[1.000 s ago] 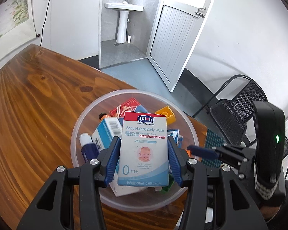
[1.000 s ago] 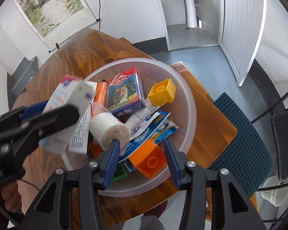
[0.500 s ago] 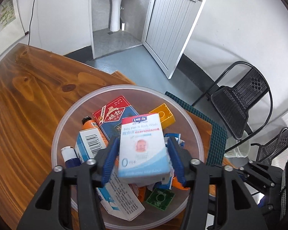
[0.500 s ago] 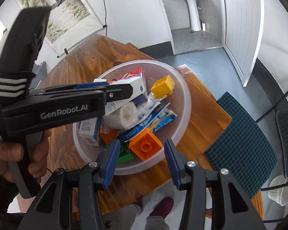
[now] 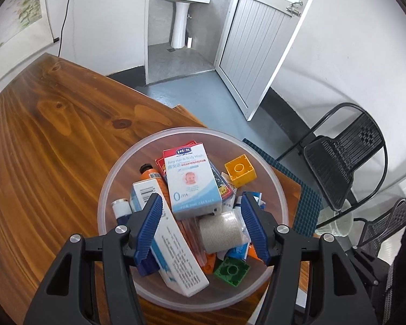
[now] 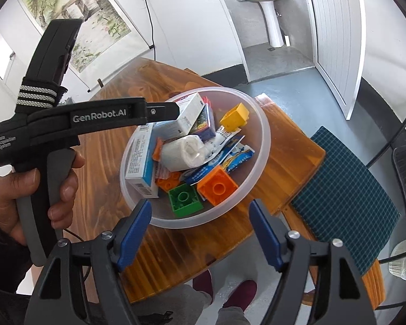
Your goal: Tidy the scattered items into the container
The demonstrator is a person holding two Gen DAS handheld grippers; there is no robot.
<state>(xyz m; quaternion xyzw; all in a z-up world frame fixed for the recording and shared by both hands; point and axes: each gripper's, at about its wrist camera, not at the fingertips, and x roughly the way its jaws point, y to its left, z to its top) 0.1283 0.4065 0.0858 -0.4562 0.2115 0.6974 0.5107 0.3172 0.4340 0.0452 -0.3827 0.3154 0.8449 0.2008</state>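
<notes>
Left claw hangs over the bowl with its jaws apart and nothing pinched; the baby-wash box lies free on top of the heap, just ahead of the pads. From the other camera I see a hand on that tool's grey trigger.

Going left to right through the bowl: a small blue-capped bottle against the wall, a long white carton, an orange tube, then the box, a bandage roll beside it, and a yellow brick toward the far right. A green brick sits at the near rim.

Right claw is opening, with nothing between its pads; it sits nearer me than the bowl, over the table edge. I see nothing loose on the wood in either view, so I judge the tidying close to done.

If I must resettle the box, I expect it to be light, thin card that dents under a hard squeeze, with a glossy face that may slip. I'd take it across the narrow sides, mid-length. The roll should be soft and give way; the bricks are stiff and easy by their flat walls.
</notes>
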